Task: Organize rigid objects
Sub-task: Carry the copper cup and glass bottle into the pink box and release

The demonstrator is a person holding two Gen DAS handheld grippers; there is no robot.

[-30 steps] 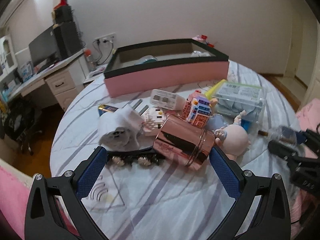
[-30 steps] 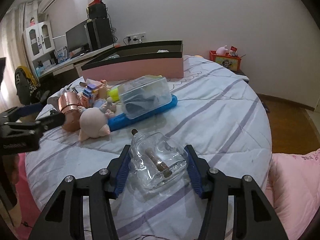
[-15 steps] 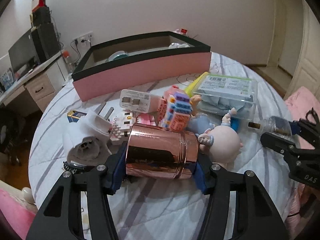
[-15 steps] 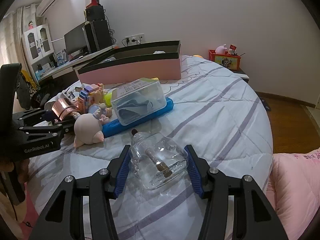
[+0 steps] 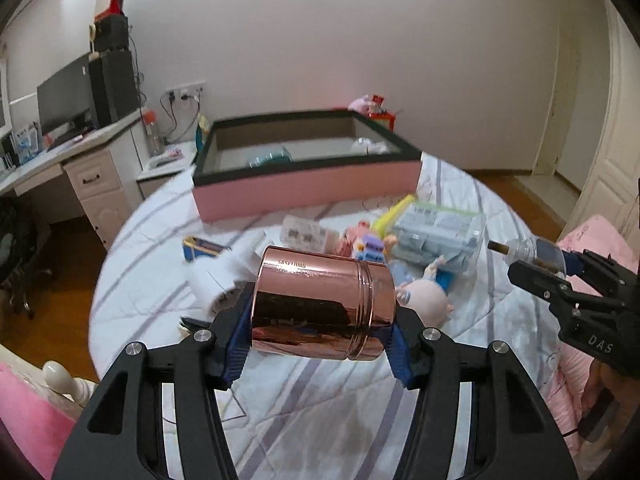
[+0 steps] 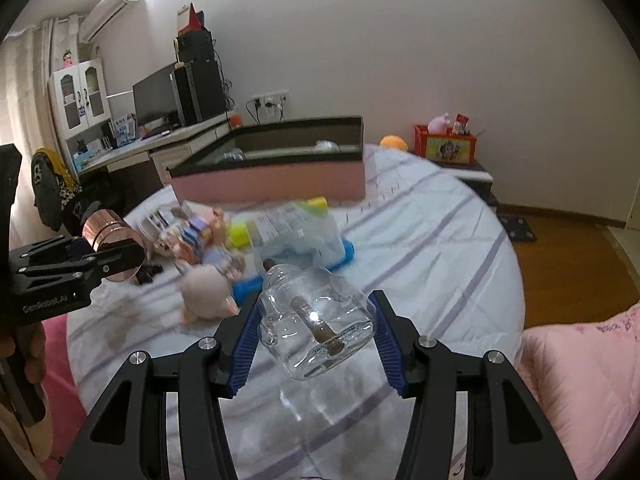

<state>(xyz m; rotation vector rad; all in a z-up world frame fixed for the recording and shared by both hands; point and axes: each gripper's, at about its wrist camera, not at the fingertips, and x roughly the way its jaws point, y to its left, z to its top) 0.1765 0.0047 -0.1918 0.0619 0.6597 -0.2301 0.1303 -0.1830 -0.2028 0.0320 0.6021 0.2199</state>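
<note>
Rose-gold metal canister (image 5: 324, 306) lies sideways in the left claw (image 5: 320, 344), both blue pads pressed against its ends and lifted clear of the round striped bed (image 5: 320, 420). In the right wrist view, the right claw (image 6: 316, 344) is clamped on a clear glass bottle (image 6: 316, 320) with a small cork inside, also held above the bed. The pink open box with a dark rim (image 5: 308, 188) sits at twelve o'clock from both claws, beyond a heap of toys: a piglet figure (image 5: 424, 300), a block house (image 5: 370, 248) and a clear plastic case (image 5: 440, 228).

Both held things are smooth and hard, so either may slide out of its pads if the claw tilts further. The glass bottle would be the worse loss; it could strike the case or roll off the bed's edge. The two claws travel close together, so they might knock each other.
</note>
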